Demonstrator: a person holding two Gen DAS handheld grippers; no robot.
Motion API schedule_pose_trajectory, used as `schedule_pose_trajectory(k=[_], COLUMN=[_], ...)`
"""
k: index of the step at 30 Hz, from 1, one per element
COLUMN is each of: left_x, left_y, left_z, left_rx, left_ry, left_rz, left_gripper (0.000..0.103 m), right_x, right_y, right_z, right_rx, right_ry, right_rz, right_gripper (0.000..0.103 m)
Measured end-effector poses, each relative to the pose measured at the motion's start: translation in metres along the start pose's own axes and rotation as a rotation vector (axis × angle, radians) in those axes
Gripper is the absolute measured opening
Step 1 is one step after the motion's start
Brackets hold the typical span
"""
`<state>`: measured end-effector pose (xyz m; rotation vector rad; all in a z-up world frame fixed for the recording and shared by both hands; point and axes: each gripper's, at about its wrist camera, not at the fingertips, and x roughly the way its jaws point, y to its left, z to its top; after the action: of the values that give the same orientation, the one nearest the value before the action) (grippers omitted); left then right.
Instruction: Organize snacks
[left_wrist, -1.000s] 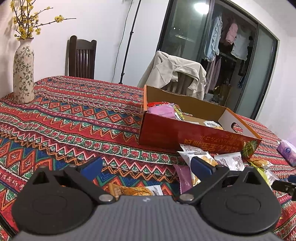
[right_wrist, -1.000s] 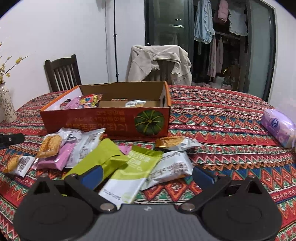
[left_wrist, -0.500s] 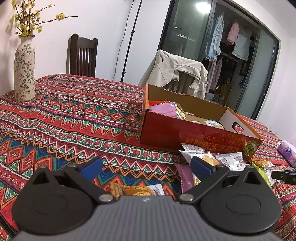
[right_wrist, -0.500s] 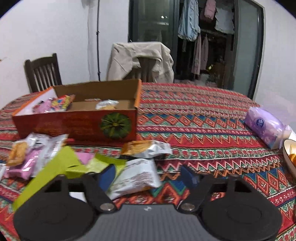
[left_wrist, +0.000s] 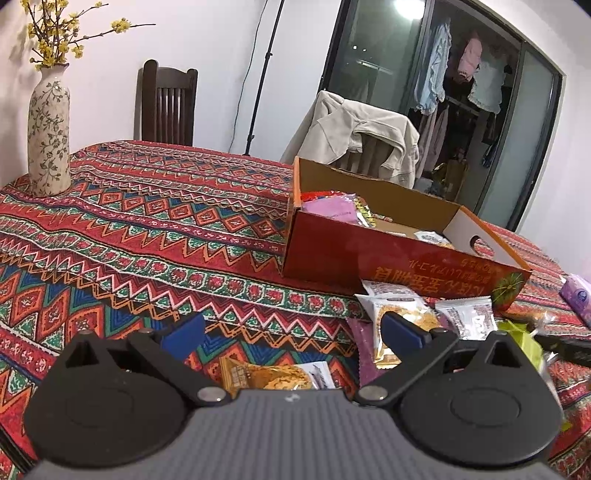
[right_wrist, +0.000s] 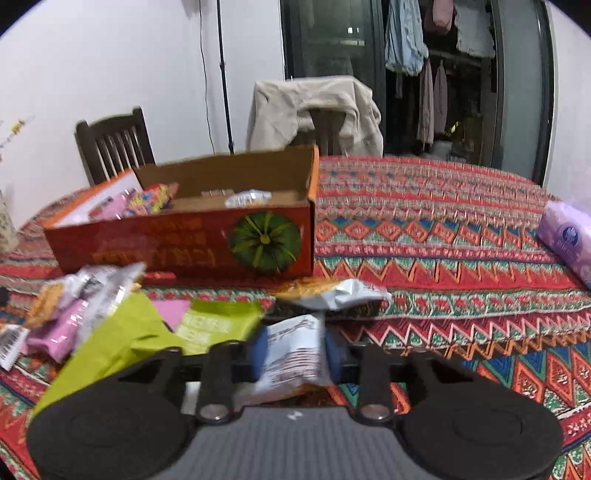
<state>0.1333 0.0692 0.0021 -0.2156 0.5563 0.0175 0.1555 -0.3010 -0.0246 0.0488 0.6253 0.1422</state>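
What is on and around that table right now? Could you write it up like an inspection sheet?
Surface: patterned red tablecloth covers the table.
Job's things: open orange cardboard box with a few snacks inside; loose snack packets in front of it, among them green packets and a pink packet.
Clutter: purple tissue pack; flowered vase with yellow blossoms.
Grippers: left gripper open, above a cookie packet; right gripper closing, its jaws on both sides of a white snack packet.
Cables: one thin cable hanging beside a stand pole.
Surroundings: two chairs, one draped with a beige jacket; clothes hanging behind glass doors.
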Motion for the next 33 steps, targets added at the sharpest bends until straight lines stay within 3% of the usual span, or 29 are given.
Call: schedule_pose_trajectory(k=[8, 19, 33], left_x=[-0.001, -0.027, -0.037], left_y=[-0.003, -0.002, -0.005], left_z=[-0.001, -0.003, -0.010], left_rx=[0.018, 0.011, 0.012], left_ry=[-0.007, -0.018, 0.068], left_rz=[0.045, 0.088, 0.128], left_gripper=[0.103, 0.103, 0.103], right_x=[-0.050, -0.094, -0.093], right_y=[0.023, 0.039, 0.040], right_z=[0.003, 0.023, -0.008], right_rx=[-0.082, -0.093, -0.016], right_ry=[-0.164, -0.298, -0.250], right_rz=[-0.013, 0.060, 0.201], right_gripper=[0.007, 0.005, 0.005])
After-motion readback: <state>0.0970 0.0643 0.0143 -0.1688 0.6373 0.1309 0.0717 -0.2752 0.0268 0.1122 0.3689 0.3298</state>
